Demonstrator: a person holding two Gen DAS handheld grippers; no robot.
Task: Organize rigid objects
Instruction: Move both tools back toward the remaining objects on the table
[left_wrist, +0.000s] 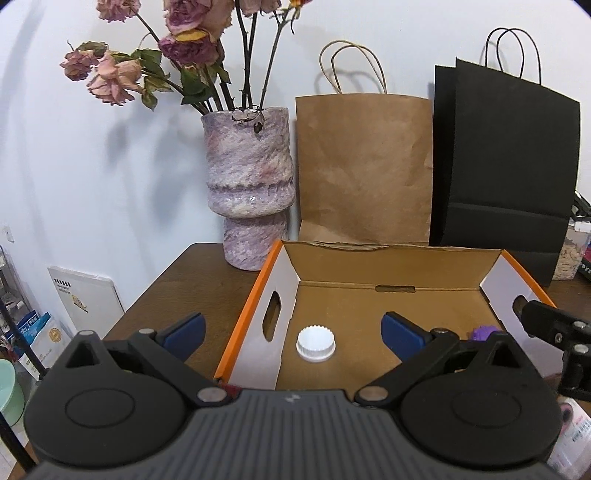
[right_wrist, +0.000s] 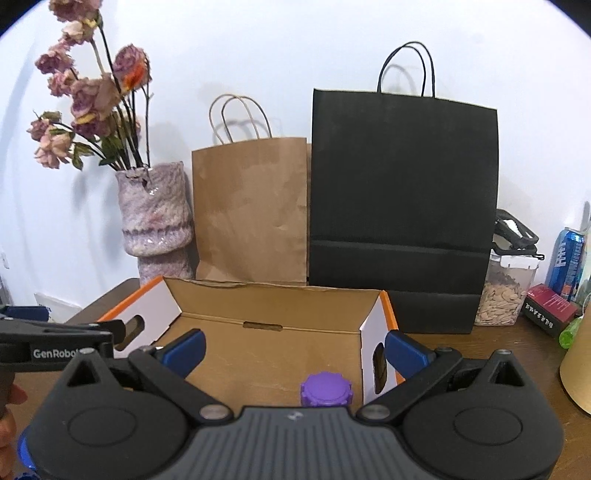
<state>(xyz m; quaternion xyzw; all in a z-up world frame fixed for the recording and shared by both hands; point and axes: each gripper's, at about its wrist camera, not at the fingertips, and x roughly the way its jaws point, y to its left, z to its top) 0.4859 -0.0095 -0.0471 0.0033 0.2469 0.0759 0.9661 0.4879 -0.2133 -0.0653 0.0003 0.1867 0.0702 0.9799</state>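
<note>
A: Where were the caps?
B: The white cap lay at 7 o'clock in the cardboard box, the purple cap at 5 o'clock.

A: And the grippers?
B: The left gripper and the right gripper were both spread and empty. I think the placing was done; next would be to fetch another object.

Matt corrugated cardboard box on dark, smooth wood table. White cap is ridged plastic, purple cap too. Vase glazed, rough, glossy. 2 matt paper bags: brown, black.
</note>
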